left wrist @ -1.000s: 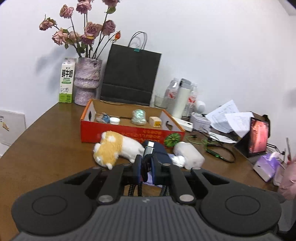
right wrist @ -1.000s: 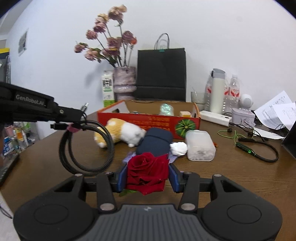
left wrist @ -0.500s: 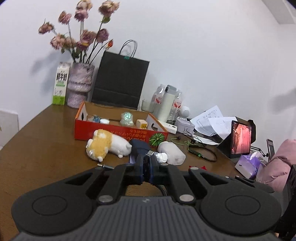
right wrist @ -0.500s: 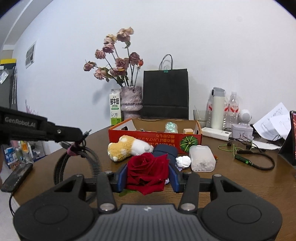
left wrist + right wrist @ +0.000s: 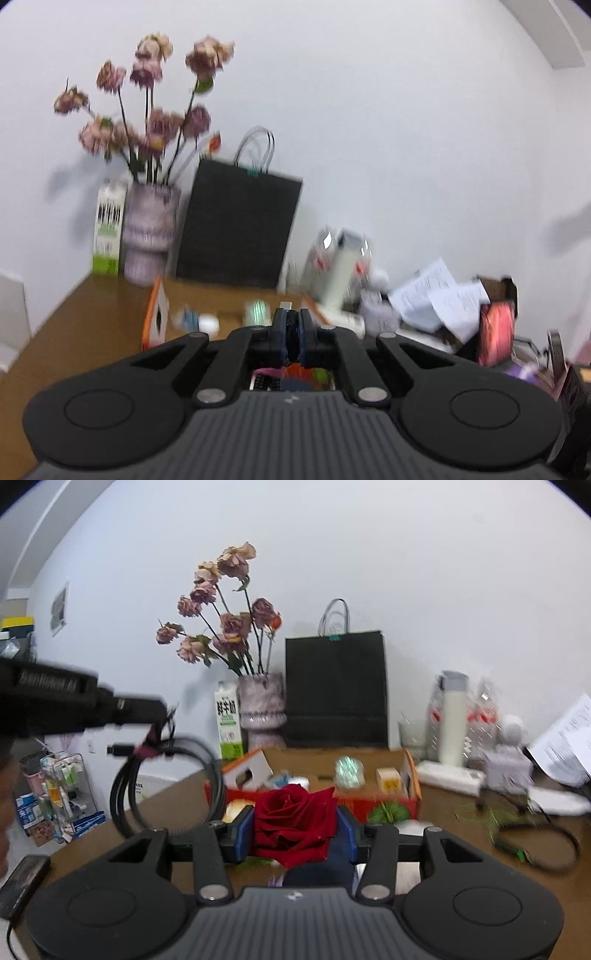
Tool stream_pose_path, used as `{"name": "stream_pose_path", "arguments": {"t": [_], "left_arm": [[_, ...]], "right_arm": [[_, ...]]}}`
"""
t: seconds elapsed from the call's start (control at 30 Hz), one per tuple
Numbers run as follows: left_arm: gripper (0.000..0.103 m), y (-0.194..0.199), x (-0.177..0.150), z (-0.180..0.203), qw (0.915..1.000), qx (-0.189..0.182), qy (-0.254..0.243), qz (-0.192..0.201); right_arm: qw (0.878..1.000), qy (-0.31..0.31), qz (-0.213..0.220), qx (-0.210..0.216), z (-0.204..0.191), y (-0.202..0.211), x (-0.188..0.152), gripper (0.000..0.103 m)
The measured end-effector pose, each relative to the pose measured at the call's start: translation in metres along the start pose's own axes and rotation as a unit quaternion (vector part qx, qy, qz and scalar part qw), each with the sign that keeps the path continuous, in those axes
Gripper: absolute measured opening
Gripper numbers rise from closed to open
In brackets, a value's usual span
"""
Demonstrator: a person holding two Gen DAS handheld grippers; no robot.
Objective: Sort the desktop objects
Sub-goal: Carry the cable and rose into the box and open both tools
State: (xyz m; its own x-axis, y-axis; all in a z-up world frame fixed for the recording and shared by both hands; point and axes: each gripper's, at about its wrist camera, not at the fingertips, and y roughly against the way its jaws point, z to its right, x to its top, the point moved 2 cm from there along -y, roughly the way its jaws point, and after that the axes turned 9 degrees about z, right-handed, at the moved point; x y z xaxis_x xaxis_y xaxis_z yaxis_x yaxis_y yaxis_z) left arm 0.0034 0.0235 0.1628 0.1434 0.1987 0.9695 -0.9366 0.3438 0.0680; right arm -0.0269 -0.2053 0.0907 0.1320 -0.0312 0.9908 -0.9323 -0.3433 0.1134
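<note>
Red rose [image 5: 293, 821] clamped between the blue pads of the right gripper [image 5: 295, 829], bloom poking up just in front of the orange cardboard box [image 5: 384, 806] on the brown table [image 5: 461, 834]. Over at 9 o'clock in the right wrist view, left gripper [image 5: 162, 710] pinched tight on a coiled black cable [image 5: 166, 775], loops dangling clear of the tabletop with a plug sticking out sideways. From its own blurry camera, left gripper [image 5: 291, 332] shows jaws squeezed together, cable barely visible between them. Inside the box: a shiny greenish packet [image 5: 349, 771] and a small yellow cube [image 5: 388, 781]. Behind, at 12 o'clock, a black paper bag [image 5: 336, 690] against the wall, with a vase of faded pink roses [image 5: 260, 709] and a milk carton [image 5: 228, 725] to its left. Toward 3 o'clock, bottles [image 5: 454, 720], loose papers [image 5: 565, 738] and a black cord with green bits [image 5: 532, 838]. Dark phone [image 5: 22, 882] lying at the table edge around 8 o'clock.
</note>
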Motion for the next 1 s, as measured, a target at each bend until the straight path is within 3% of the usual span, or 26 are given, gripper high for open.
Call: {"name": "stream_pose_path", "arguments": {"t": [0.2, 0.3, 0.43, 0.5, 0.67, 0.8, 0.93, 1.0], "left_arm": [[0.006, -0.065, 0.038, -0.027, 0.9997, 0.017, 0.015, -0.005], [0.006, -0.098, 0.042, -0.039, 0.9996, 0.018, 0.017, -0.013], [0.006, -0.153, 0.034, -0.059, 0.9975, 0.027, 0.036, -0.054], [0.006, -0.184, 0.024, -0.067, 0.9949, 0.032, 0.034, -0.089], [0.007, -0.257, -0.021, -0.099, 0.9770, 0.046, 0.050, -0.202], [0.007, -0.304, -0.052, -0.122, 0.9630, 0.088, 0.022, -0.254], [0.008, -0.335, -0.078, -0.136, 0.9433, 0.106, -0.001, -0.315], [0.008, -0.337, -0.080, -0.137, 0.9428, 0.106, -0.012, -0.316]], "right_arm": [[1.000, -0.004, -0.014, 0.004, 0.026, -0.081, 0.031, 0.045], [1.000, -0.015, -0.018, 0.019, 0.039, -0.120, 0.038, 0.045], [0.999, -0.022, -0.044, 0.011, 0.054, -0.172, 0.042, 0.045], [0.997, -0.023, -0.078, 0.011, 0.060, -0.205, 0.042, 0.045], [0.980, -0.064, -0.189, 0.017, 0.074, -0.297, 0.032, 0.045], [0.966, -0.093, -0.239, 0.016, 0.077, -0.356, 0.015, 0.045], [0.961, -0.077, -0.267, -0.010, 0.068, -0.394, -0.004, 0.048], [0.959, -0.076, -0.273, -0.022, 0.066, -0.403, -0.009, 0.050]]}}
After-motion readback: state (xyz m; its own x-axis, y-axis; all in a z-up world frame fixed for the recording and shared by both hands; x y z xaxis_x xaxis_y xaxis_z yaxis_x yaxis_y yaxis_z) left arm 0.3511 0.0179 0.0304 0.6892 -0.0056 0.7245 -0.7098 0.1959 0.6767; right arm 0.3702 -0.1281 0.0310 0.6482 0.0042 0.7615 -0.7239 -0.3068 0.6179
